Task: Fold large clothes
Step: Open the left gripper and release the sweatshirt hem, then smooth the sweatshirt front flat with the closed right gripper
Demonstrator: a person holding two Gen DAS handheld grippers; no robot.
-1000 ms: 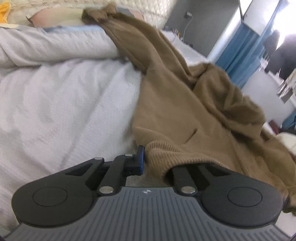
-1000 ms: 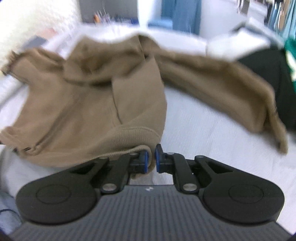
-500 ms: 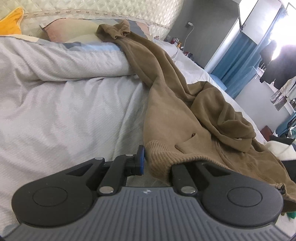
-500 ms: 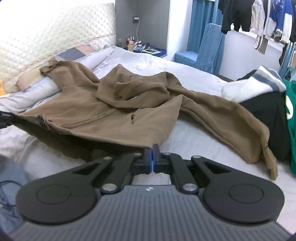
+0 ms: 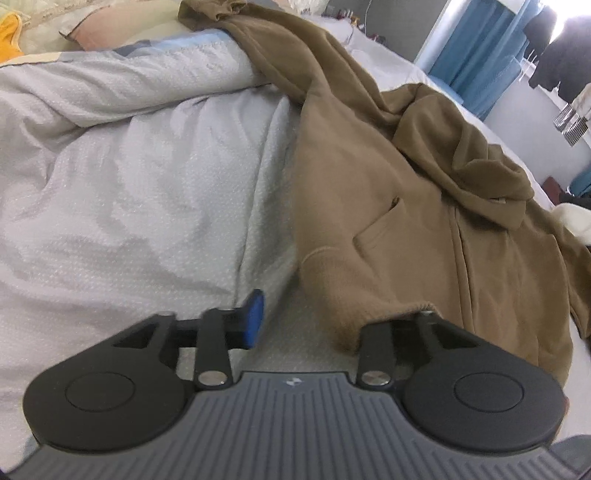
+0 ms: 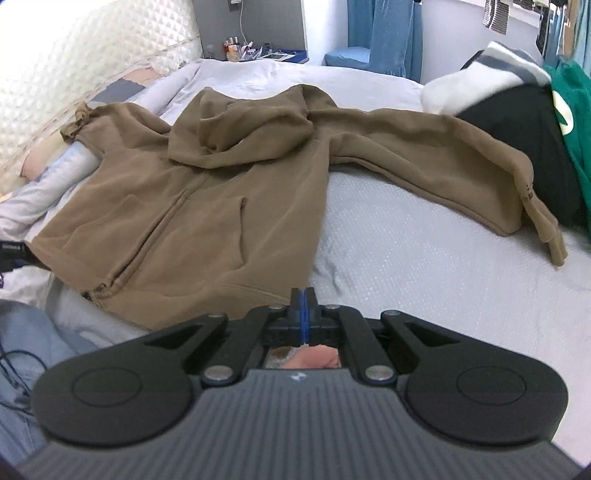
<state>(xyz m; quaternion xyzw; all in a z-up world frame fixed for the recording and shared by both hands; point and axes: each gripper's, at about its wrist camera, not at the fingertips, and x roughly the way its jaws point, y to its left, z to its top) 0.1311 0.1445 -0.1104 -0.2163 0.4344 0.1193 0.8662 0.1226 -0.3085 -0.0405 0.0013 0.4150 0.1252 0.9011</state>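
A brown zip hoodie [image 6: 207, 206] lies spread front-up on the grey bed cover, sleeves out to both sides, hood folded onto the chest. In the left wrist view the hoodie [image 5: 406, 206] lies to the right, its ribbed hem corner draped over the right finger. My left gripper [image 5: 332, 321] is open, its blue left pad [image 5: 255, 317] bare. My right gripper [image 6: 303, 314] is shut with nothing between the pads, just in front of the hem's right corner.
A pile of white, black and green clothes [image 6: 517, 92] lies by the right sleeve end. Pillows [image 5: 122, 33] and a quilted headboard [image 6: 74, 55] are at the bed's head. A bedside table with small items [image 6: 251, 48] and a blue chair stand behind.
The hoodie was lowered and now lies flat on the bed. My left gripper opened and let go of the hem. My right gripper let the hem go and is shut empty.
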